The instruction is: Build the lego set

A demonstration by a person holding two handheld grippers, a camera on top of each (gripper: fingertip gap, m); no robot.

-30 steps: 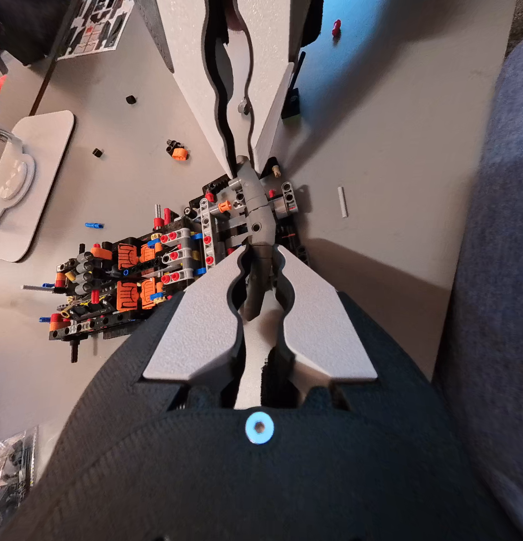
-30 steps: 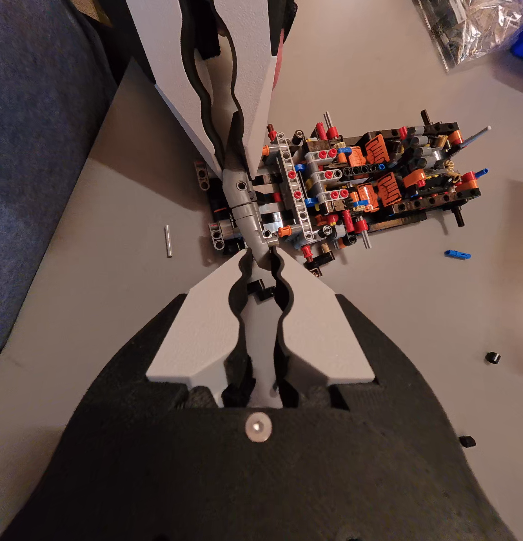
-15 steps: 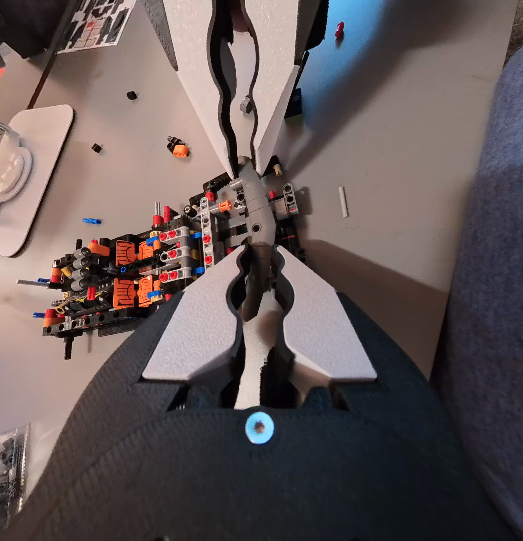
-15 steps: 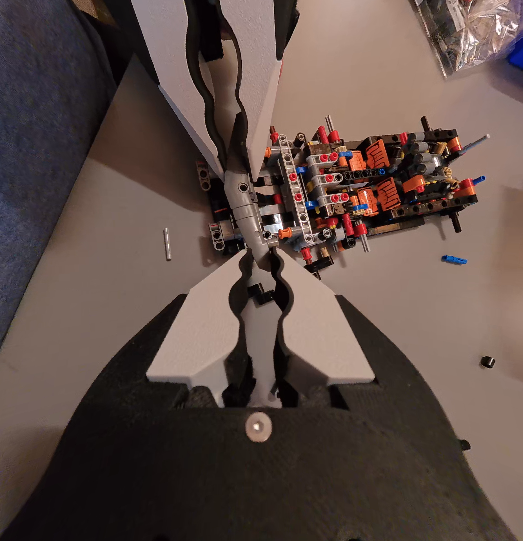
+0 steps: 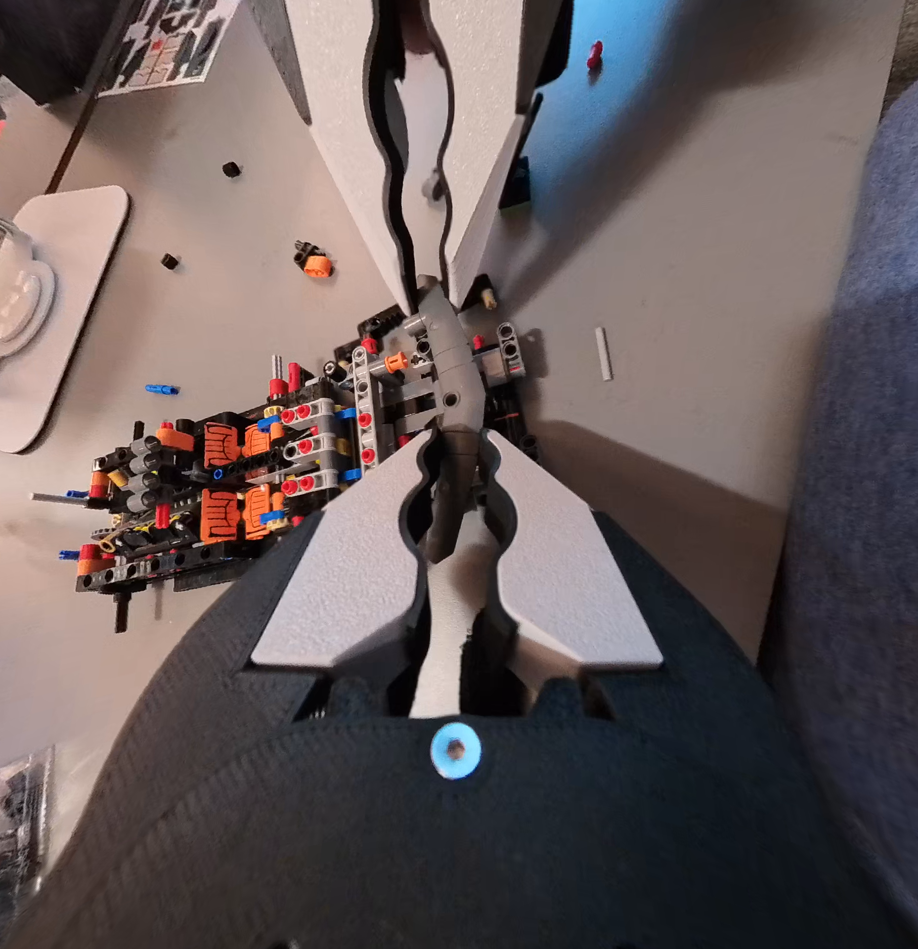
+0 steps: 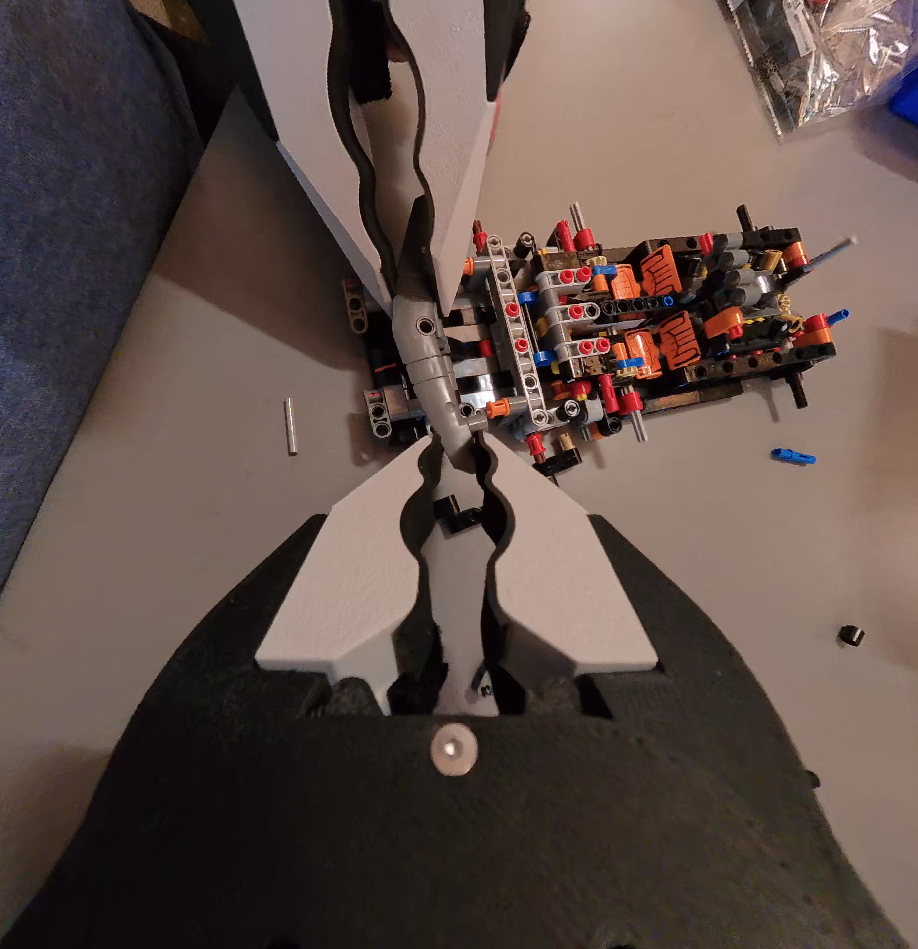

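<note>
The lego model (image 5: 215,477) is a long black, grey and orange chassis that lies on the grey table (image 5: 652,257). It also shows in the right wrist view (image 6: 652,328). A curved grey panel (image 5: 449,369) sits across the model's near end. My left gripper (image 5: 456,444) is shut on one end of this panel. My right gripper (image 5: 428,287) comes in from the top of that view and is shut on the other end. In the right wrist view my right gripper (image 6: 456,447) pinches the panel (image 6: 426,359), and my left gripper (image 6: 415,292) holds its far end.
A loose grey axle (image 5: 604,354) (image 6: 291,426), a blue pin (image 5: 161,389) (image 6: 793,455), an orange piece (image 5: 315,262) and small black pieces (image 6: 851,636) lie around the model. A coaster with a glass (image 5: 61,308), a sticker sheet (image 5: 169,46), a parts bag (image 6: 831,56). Blue fabric (image 6: 61,257) borders the table edge. Tip to tip, the grippers are about 5 centimeters apart. The loose grey axle (image 6: 291,426) sits 6 centimeters or so from the ends of my left fingers. It is also in sight in the left wrist view (image 5: 606,354).
The model has swung slightly on the table. Both grippers keep their hold on the grey panel's ends.
</note>
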